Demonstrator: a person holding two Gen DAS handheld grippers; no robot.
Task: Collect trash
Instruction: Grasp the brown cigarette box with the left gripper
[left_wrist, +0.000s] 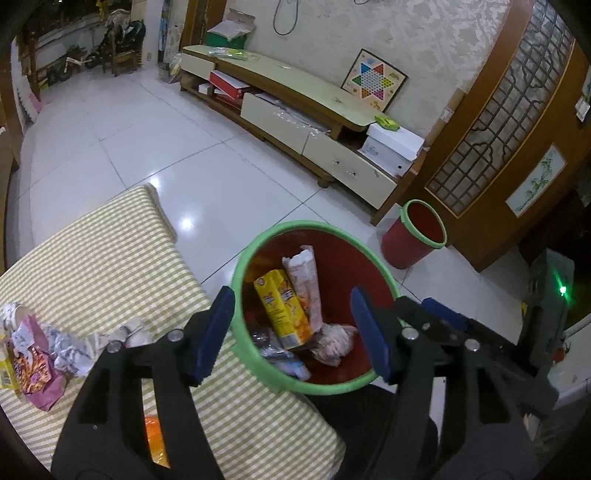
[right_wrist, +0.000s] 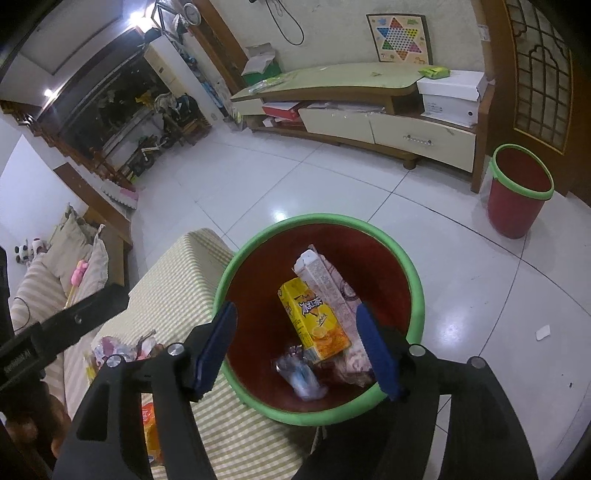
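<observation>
A red bin with a green rim (left_wrist: 258, 365) (right_wrist: 321, 218) stands against the checked cushion. In it lie a yellow drink carton (left_wrist: 282, 308) (right_wrist: 314, 317), a pale carton (left_wrist: 303, 273) (right_wrist: 328, 277), a crumpled wrapper (left_wrist: 332, 341) and a clear plastic piece (right_wrist: 301, 374). My left gripper (left_wrist: 293, 334) is open and empty above the bin. My right gripper (right_wrist: 299, 349) is open and empty above the bin. More wrappers (left_wrist: 33, 354) (right_wrist: 118, 349) and an orange packet (left_wrist: 155, 437) (right_wrist: 151, 430) lie on the cushion.
The yellow-checked cushion (left_wrist: 103, 266) (right_wrist: 184, 273) is to the left of the bin. A second red bin (left_wrist: 413, 232) (right_wrist: 517, 192) stands by the wooden door. A low TV cabinet (left_wrist: 303, 107) (right_wrist: 369, 107) runs along the far wall. White tile floor (right_wrist: 461, 280) lies between.
</observation>
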